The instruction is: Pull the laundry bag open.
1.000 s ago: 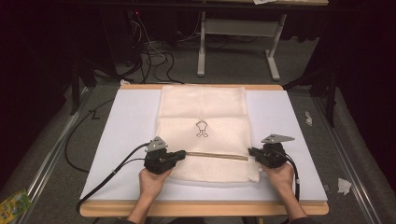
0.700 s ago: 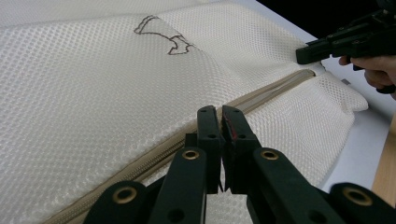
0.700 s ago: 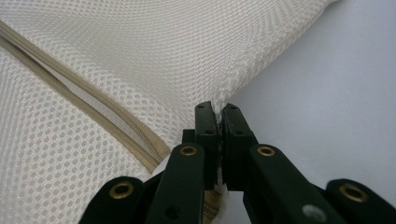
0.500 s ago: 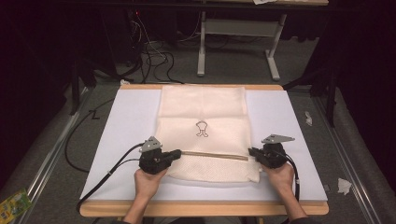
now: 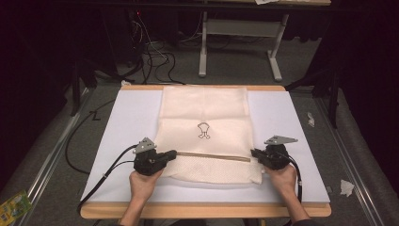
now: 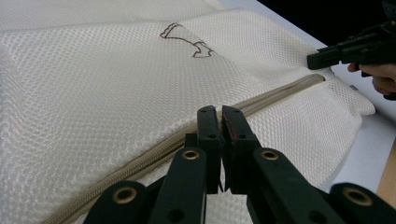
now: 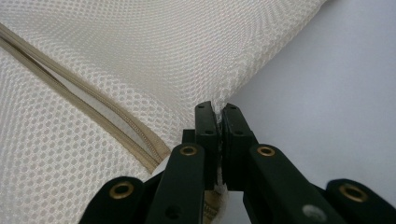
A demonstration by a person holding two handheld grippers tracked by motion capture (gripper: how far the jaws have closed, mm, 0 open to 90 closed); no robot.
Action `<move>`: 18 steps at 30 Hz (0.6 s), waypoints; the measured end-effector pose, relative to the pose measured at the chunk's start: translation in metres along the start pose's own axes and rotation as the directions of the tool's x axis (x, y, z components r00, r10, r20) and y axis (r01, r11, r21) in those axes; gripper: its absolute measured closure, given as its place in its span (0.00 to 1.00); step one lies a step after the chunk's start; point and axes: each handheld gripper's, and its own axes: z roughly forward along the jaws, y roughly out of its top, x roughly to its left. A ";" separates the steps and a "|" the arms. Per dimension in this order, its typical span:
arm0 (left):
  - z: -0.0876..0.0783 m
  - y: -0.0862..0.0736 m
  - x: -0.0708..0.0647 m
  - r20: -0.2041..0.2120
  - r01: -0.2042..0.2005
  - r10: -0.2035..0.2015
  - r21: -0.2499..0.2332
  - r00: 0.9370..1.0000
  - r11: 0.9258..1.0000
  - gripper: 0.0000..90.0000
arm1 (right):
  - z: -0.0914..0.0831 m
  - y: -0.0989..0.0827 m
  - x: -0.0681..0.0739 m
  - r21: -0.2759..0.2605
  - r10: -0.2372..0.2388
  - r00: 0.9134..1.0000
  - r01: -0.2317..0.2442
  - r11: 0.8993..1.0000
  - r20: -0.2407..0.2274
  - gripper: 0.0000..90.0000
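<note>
Cream mesh laundry bag (image 5: 203, 134) lies flat on the white board (image 5: 127, 117) covering the table, its near end toward the person. A tan zipper (image 5: 211, 156) runs across it close to the near edge; a small dark emblem (image 5: 203, 130) sits mid-panel.

Left gripper (image 5: 172, 153) — jaws pressed together at the zipper's left end. In the left gripper view the tips (image 6: 219, 122) meet right over the zipper line (image 6: 154, 151); they look clamped on the pull or the tape there, though the pull itself is hidden between them.

Right gripper (image 5: 254, 152) — jaws closed on the bag's right edge beside the zipper's far end. The right gripper view shows mesh (image 7: 140, 60) pinched between the tips (image 7: 217, 120), with the zipper end (image 7: 152, 151) just beside them.

Reading of the layout: the right grip looks like an anchor, keeping the zipper line taut and straight so the slider can travel without the soft mesh bunching. Holding at opposite ends suits that — one fixes, one pulls. Bag stays on the board, which keeps its weight off the seam.

Floor around the table carries cables (image 5: 155, 54) and scraps, well apart from the work.
</note>
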 end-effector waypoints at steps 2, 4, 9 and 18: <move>0.000 0.000 0.000 -0.002 -0.001 0.001 0.002 1.000 1.000 0.97 | 0.000 0.000 0.000 -0.001 0.002 1.000 -0.002 1.000 -0.001 0.98; 0.000 0.000 0.001 -0.002 -0.002 0.002 0.002 1.000 1.000 0.97 | 0.000 0.000 0.001 -0.002 0.002 1.000 -0.002 1.000 0.000 0.98; -0.004 -0.002 0.004 -0.016 0.001 -0.001 -0.006 1.000 1.000 0.97 | -0.001 0.000 0.001 0.001 -0.005 1.000 0.005 1.000 0.010 0.98; -0.012 -0.008 0.013 -0.037 0.018 -0.018 -0.002 0.999 1.000 0.97 | -0.001 0.000 0.001 0.007 0.001 1.000 -0.001 1.000 0.015 0.98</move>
